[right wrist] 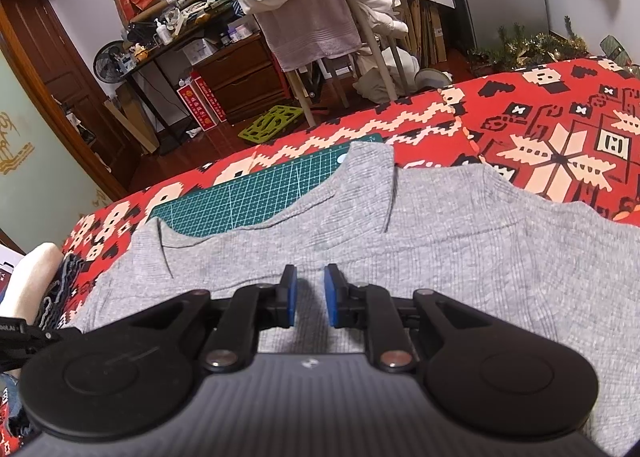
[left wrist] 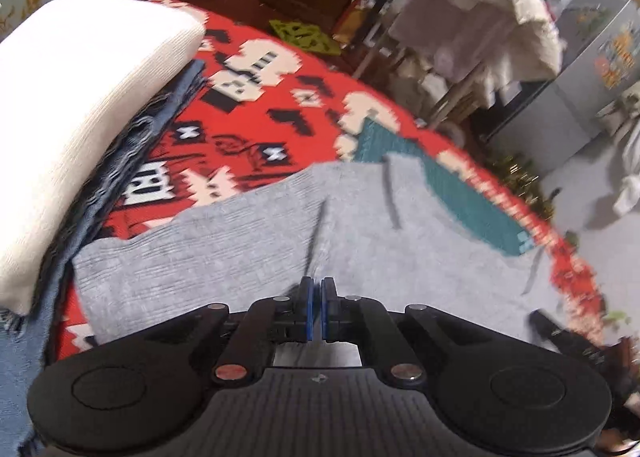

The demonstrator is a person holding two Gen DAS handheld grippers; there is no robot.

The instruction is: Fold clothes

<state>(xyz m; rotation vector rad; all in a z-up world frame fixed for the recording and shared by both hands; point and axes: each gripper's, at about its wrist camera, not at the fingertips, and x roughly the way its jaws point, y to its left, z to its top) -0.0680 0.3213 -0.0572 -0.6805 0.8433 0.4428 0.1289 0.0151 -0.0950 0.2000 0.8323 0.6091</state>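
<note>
Grey sweater (right wrist: 400,225) spread flat on red patterned blanket (right wrist: 560,129), partly over green cutting mat (right wrist: 256,197) near blanket's far edge. Left gripper (left wrist: 317,289) above sweater, jaws nearly pressed together, empty. Right gripper (right wrist: 307,285) above sweater, jaws spread apart, empty. Folded white cloth (left wrist: 80,97) stacked on blue clothes (left wrist: 132,161) at blanket's left edge

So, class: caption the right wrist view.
Open right tool above a grey sweater on a green cutting mat.

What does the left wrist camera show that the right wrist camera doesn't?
Only the left wrist view shows the left gripper, pads nearly together over the cloth, and the white folded stack up close. Only the right wrist view shows the right gripper, open, and a fan. Both show the gray sweater, green cutting mat and red patterned blanket.
</note>
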